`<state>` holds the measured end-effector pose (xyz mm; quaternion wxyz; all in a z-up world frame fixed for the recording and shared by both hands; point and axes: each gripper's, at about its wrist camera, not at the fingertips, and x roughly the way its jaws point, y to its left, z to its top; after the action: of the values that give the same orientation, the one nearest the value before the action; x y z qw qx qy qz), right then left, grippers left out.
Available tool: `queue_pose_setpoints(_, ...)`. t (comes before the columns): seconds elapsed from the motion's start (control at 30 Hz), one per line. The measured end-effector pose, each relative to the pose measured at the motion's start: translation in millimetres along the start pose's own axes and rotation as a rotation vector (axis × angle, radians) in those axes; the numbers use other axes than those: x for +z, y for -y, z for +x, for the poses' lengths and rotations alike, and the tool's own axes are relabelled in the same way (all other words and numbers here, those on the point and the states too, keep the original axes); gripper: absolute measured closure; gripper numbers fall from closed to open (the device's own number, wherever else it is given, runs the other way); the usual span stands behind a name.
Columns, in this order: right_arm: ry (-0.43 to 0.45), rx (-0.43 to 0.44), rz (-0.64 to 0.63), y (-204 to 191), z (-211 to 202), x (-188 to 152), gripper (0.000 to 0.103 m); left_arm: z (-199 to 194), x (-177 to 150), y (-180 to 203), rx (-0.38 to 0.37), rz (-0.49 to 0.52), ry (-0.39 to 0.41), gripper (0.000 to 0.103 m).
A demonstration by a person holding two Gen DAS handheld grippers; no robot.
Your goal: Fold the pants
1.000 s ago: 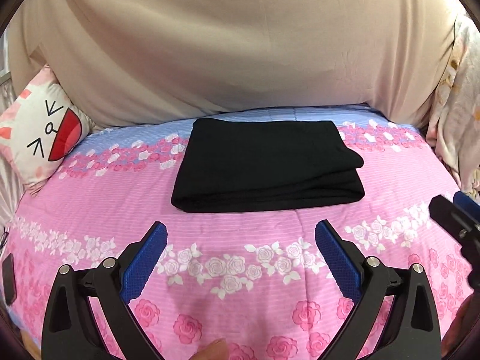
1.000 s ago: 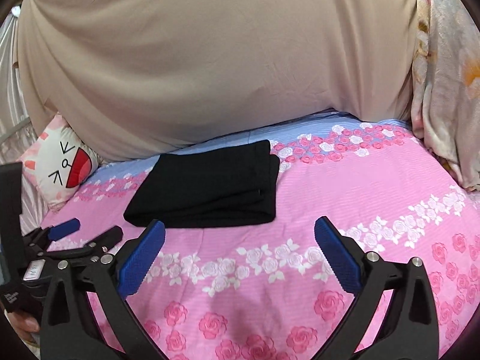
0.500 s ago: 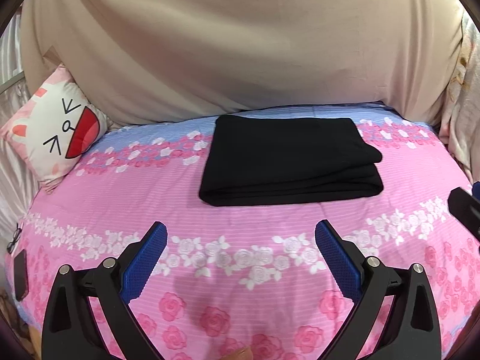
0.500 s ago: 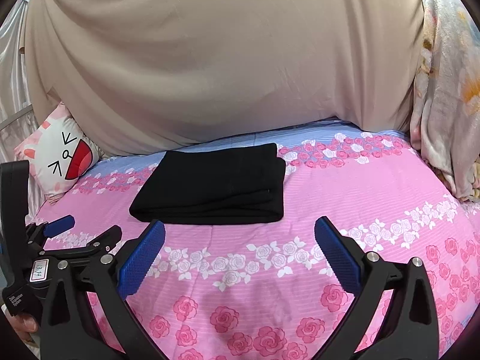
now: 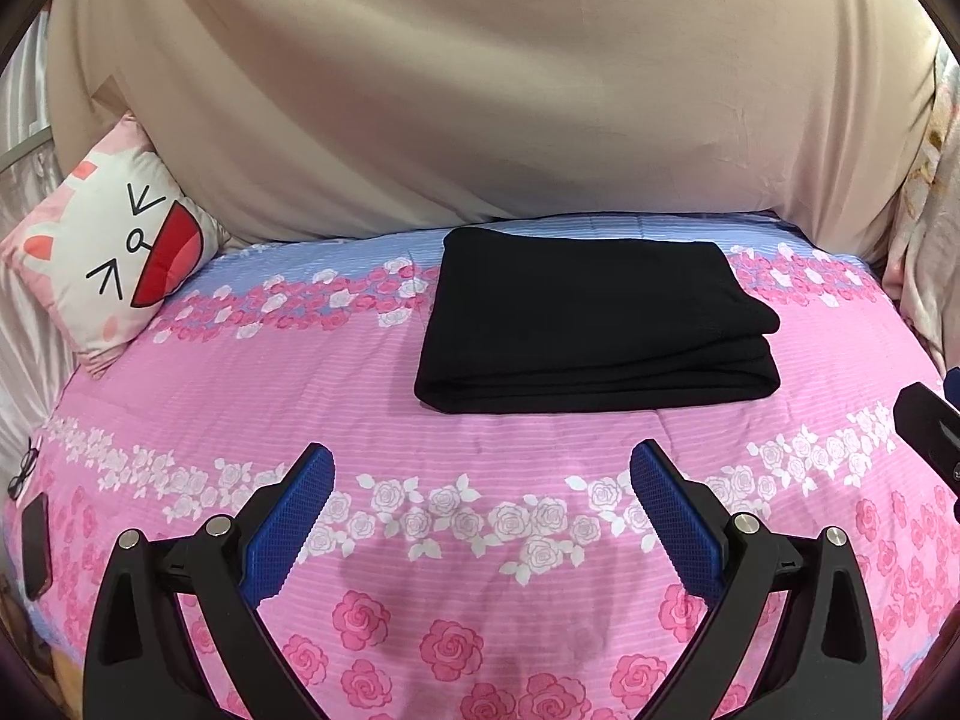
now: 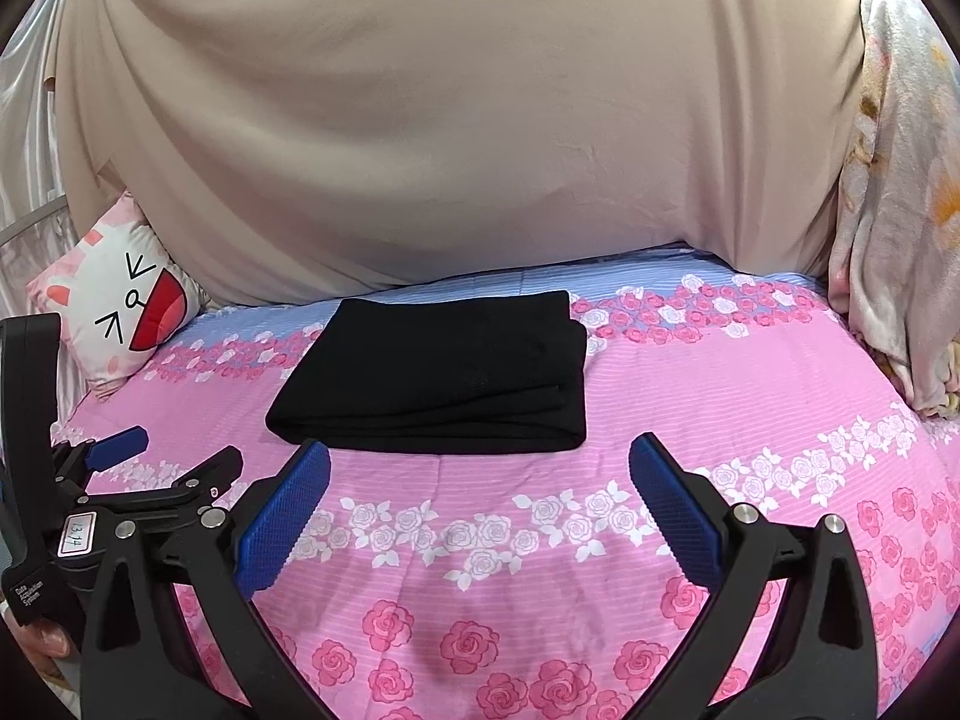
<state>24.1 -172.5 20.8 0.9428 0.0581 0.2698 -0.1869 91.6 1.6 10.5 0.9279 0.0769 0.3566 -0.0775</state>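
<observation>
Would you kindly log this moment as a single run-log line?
pants: folded, flat on bed | left tool: open, empty | right tool: open, empty | contact: none

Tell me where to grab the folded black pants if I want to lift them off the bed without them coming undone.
Probably the near long edge of the folded black pants, coming in low from the front. That edge shows one rounded fold, while the right end shows separate stacked layers that could slip apart. Both the left gripper and right gripper stand open, jaws wide, short of it.

Home bedroom, bed with rose-print pink bedspread (image 5: pixel 480 408), cartoon cat pillow (image 5: pixel 114 258), beige drape (image 5: pixel 480 90)
</observation>
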Motion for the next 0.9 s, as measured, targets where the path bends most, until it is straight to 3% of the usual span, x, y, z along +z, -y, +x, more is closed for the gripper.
queue_pose_setpoints(0.9, -0.004, -0.003, 0.004, 2, 3, -1, 0.005, -6, 7, 12, -0.004, 0.033, 0.024, 0.005)
